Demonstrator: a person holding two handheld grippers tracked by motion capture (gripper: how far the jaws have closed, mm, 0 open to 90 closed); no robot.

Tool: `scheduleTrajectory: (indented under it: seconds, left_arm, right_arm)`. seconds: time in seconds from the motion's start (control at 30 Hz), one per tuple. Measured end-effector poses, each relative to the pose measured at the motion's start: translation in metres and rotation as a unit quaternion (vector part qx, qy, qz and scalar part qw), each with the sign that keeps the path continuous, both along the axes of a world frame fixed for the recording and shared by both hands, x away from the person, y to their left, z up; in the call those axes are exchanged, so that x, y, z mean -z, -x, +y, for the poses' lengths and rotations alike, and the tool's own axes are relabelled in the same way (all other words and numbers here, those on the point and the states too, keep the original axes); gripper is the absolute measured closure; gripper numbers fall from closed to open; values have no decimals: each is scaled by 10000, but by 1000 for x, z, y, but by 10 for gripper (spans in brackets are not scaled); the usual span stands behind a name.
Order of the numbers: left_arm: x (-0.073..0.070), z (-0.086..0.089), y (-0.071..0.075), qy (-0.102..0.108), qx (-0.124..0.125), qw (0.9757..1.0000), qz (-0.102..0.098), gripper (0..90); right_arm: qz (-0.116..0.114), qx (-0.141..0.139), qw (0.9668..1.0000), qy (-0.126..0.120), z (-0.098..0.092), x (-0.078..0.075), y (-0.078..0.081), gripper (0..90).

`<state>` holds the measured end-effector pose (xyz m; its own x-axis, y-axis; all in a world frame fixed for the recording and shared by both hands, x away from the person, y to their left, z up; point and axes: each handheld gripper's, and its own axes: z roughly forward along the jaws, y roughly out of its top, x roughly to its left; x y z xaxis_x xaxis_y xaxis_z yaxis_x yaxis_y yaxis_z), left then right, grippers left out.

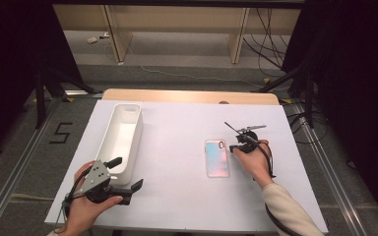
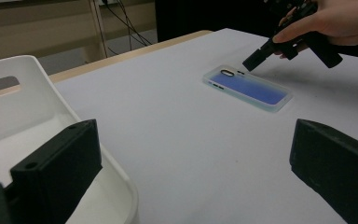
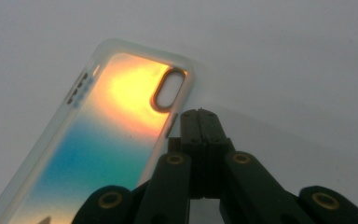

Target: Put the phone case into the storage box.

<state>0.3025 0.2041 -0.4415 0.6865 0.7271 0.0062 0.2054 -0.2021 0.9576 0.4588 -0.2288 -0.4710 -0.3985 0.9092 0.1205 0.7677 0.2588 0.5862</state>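
Note:
An iridescent phone case (image 1: 216, 158) with a clear rim lies flat on the white table sheet, right of centre. My right gripper (image 1: 233, 147) is shut with nothing between its jaws, and its tip is low beside the case's right edge near the camera cutout. In the right gripper view the closed tip (image 3: 199, 114) sits just off the rim of the case (image 3: 107, 135); I cannot tell whether they touch. My left gripper (image 1: 127, 173) stands open and empty at the near left, beside the near end of a white bin (image 1: 123, 135). The left gripper view looks between the wide jaws of that gripper (image 2: 196, 172) at the case (image 2: 249, 88) and the right gripper (image 2: 251, 64).
The long white bin (image 2: 9, 116) is empty and runs front to back on the left side. The white sheet (image 1: 177, 147) covers a wooden table. Cables and stand legs lie on the floor beyond and to the right.

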Motion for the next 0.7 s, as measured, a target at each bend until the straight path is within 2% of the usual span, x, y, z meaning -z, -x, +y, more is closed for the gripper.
scheduleTrajectory:
  seconds: [0.03, 0.07, 0.1, 0.17, 0.2, 0.23, 0.27, 0.3, 0.33, 0.37, 0.4, 0.43, 0.47, 0.67, 0.7]
  left_arm:
    - [0, 0, 0, -8, -2, 10000, -4, 15]
    - [0, 0, 0, -6, -3, 10000, 2, 15]
    - [0, 0, 0, -5, -3, 10000, 1, 15]
    - [0, 0, 0, -11, -3, 10000, -11, 15]
    - [0, 0, 0, -3, -3, 10000, -1, 15]
    - [0, 0, 0, -12, -4, 10000, -7, 16]
    - [0, 0, 0, -16, -3, 10000, -3, 16]
    - [0, 0, 0, -9, -3, 10000, -3, 15]
    - [0, 0, 0, -13, -1, 10000, -9, 15]
    - [0, 0, 0, -21, -1, 10000, -15, 16]
    - [0, 0, 0, -17, -3, 10000, -5, 15]
    - [0, 0, 0, -22, -4, 10000, -13, 16]
    - [0, 0, 0, -28, -7, 10000, -21, 15]
    - [0, 1, 0, -71, 6, 10000, -40, 16]
    - [0, 0, 0, -31, -8, 10000, -16, 16]
  right_arm:
    - [71, 86, 9999, -84, 2, -1, -3, 900]
    - [56, 129, 9999, -79, 4, 0, -5, 900]
    - [-9, 38, 10000, 20, 4, 1, -8, 900]
    - [-18, 116, 9999, -61, 7, 3, -12, 900]
    - [63, 196, 9998, -70, 9, 2, -12, 900]
    - [-36, 103, 9999, -31, 8, 3, -14, 900]
    - [-39, 19, 10000, 26, 7, 4, -15, 900]
    - [-232, -103, 9996, 144, 6, 6, -18, 900]
    - [-177, -164, 9996, 155, 6, 5, -19, 900]
    - [-90, -94, 9998, 118, 8, 4, -18, 900]
    - [-217, -63, 9997, 136, 8, 6, -20, 900]
    - [-138, 33, 9999, 14, 11, 6, -19, 900]
    - [-112, -19, 9999, 74, 10, 5, -20, 900]
    - [-114, -15, 9999, 83, 12, 6, -22, 900]
    - [-204, -64, 9996, 164, 11, 7, -23, 900]
